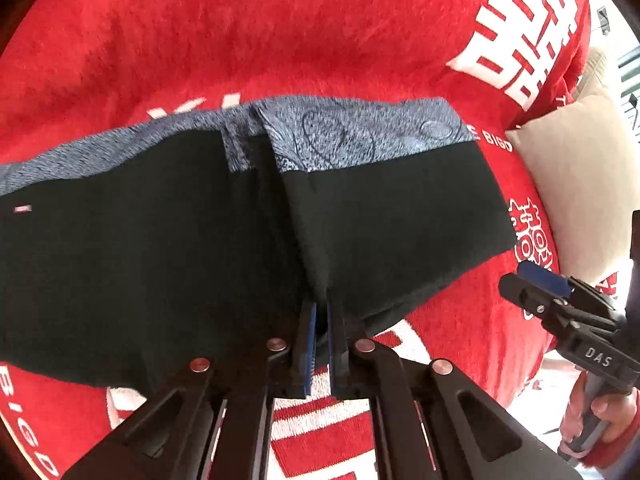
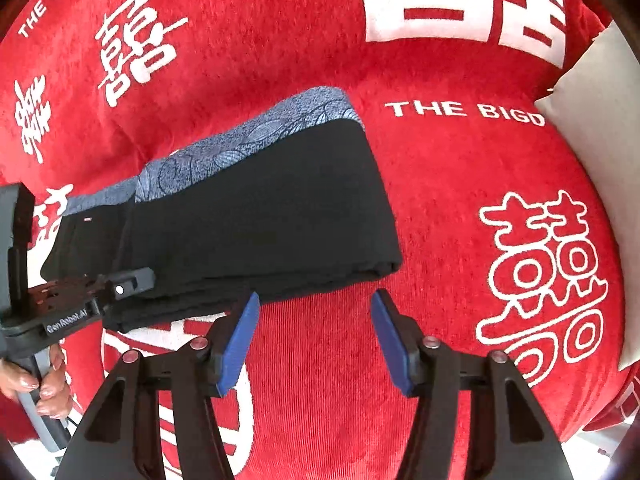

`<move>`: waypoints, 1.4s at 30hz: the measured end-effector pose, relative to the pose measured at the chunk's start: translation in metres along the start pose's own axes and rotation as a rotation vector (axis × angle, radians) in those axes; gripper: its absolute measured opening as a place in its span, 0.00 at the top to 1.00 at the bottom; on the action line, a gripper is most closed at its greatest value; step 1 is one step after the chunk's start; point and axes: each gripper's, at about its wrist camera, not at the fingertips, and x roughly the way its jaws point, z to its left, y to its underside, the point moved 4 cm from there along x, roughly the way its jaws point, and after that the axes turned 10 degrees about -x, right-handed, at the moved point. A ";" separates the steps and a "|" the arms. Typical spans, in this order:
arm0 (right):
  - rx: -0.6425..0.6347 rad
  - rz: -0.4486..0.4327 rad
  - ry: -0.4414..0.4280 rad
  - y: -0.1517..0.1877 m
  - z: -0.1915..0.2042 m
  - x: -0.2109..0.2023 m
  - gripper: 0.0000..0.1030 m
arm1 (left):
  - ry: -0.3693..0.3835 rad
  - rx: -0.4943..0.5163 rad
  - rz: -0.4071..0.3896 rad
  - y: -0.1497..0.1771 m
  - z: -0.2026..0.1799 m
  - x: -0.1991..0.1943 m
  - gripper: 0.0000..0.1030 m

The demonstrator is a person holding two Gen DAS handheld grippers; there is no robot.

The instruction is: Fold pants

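under both grippers lies a red blanket (image 2: 420, 208) printed in white with "the bigd" and large chinese characters. the left gripper (image 1: 320, 308) carries "genrobot.ai" on its side in the right wrist view; the right gripper (image 2: 314, 320) shows "das" in the left wrist view. a cream pillow (image 2: 592, 140) sits at the blanket's far right edge, well apart from the right gripper.

the pants (image 2: 260, 216), black with a blue-grey patterned band along the far edge, lie folded flat just ahead of both grippers. their long axis runs left to right across the view, the folded end towards the pillow. a small pale label (image 1: 23, 209) shows on the black cloth far left of the left gripper.

the left gripper's jaws are closed tight on the near edge of the pants, a ridge of cloth rising from the pinch. the right gripper's jaws stand partly apart with only blanket between them, the pants' near edge just beyond the left pad (image 2: 240, 340). a hand (image 2: 44, 384) grips the left gripper's handle.
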 end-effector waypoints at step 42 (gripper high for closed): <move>-0.117 0.119 -0.174 -0.040 0.004 0.018 0.63 | -0.296 -0.356 -0.093 0.032 0.030 -0.044 0.22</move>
